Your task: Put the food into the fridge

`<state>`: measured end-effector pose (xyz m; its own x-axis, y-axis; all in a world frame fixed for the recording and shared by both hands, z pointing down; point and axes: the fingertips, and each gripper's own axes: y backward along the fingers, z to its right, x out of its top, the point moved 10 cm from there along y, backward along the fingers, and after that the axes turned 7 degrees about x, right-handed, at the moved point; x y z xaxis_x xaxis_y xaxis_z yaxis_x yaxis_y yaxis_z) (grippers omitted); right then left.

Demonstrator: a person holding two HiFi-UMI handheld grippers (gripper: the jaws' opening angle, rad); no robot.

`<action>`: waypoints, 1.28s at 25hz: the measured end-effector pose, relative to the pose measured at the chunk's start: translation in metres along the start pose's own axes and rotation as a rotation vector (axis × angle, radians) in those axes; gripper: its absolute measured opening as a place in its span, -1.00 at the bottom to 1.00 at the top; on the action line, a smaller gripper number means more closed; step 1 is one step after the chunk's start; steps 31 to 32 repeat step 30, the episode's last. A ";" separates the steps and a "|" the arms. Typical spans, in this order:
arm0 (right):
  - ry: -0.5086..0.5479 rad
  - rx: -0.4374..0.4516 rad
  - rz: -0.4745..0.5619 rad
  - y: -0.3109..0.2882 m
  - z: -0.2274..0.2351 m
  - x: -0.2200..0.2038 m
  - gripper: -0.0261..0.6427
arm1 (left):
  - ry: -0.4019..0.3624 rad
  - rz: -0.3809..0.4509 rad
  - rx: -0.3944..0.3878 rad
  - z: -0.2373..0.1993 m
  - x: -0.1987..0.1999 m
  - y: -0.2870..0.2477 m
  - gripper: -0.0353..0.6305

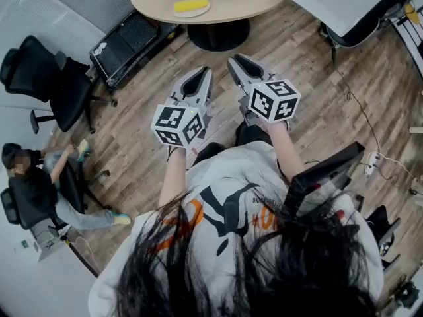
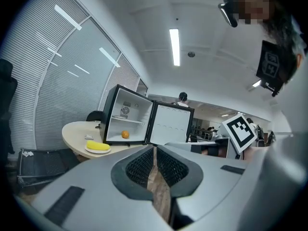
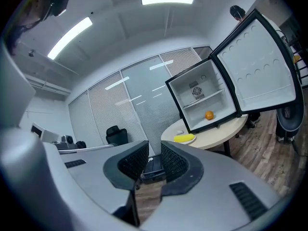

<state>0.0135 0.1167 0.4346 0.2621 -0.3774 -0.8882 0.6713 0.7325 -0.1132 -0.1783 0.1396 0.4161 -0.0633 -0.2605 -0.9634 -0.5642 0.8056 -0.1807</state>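
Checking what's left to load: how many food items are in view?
2. A banana lies on a plate on the round table; an orange sits inside the open fridge. More may be hidden.

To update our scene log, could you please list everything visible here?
table: one, beige, ahead
fridge: one, black with white inside, on the table, door open
orange: one, orange, inside the fridge
yellow food: one, yellow, on a white plate on the table
empty office chair: one, black, floor at left
case: one, black, floor beside the table
seated person: one, dark top, lower left
left gripper: one, grey, closed, empty
right gripper: one, grey, closed, empty
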 end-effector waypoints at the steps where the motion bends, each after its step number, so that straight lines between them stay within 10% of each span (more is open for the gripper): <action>1: 0.002 -0.001 -0.001 0.000 0.000 0.000 -0.66 | -0.002 0.001 0.000 0.000 0.000 0.000 -0.85; 32: 0.011 -0.020 0.008 0.026 -0.005 -0.007 -0.66 | -0.037 -0.009 -0.024 0.021 -0.003 0.009 -0.85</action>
